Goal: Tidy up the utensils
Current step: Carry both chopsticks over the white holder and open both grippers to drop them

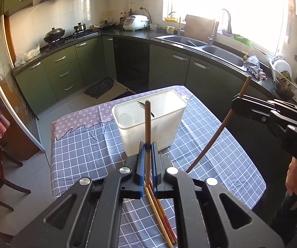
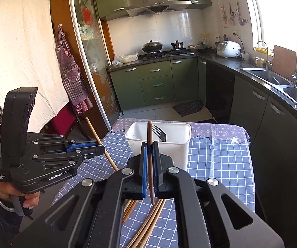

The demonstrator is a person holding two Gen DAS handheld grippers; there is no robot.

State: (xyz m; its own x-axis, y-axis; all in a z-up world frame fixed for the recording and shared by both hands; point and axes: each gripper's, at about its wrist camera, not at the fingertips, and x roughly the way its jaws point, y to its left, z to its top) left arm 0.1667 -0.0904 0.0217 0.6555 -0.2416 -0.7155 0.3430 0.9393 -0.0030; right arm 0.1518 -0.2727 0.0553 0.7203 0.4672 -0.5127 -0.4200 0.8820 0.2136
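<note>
Holding one slim brown wooden chopstick (image 1: 147, 136) upright, the left gripper (image 1: 147, 147) has its blue-padded fingers (image 1: 141, 157) clenched on the round shaft. Right gripper (image 2: 149, 153) likewise clamps a darker chopstick (image 2: 150, 165), slightly tilted. Beyond both fingertips stands a white plastic utensil caddy (image 1: 169, 111), rectangular, slotted near its base, with a dark fork (image 2: 160, 133) inside. Beneath the fingers, loose chopsticks (image 1: 162, 219) lie on the blue checked cloth of the tabletop (image 1: 82, 144).

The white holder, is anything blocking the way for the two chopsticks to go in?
Nothing visible does. The left gripper and right gripper each pinch one chopstick just short of the white holder. Its top is open, with only a fork inside.
</note>
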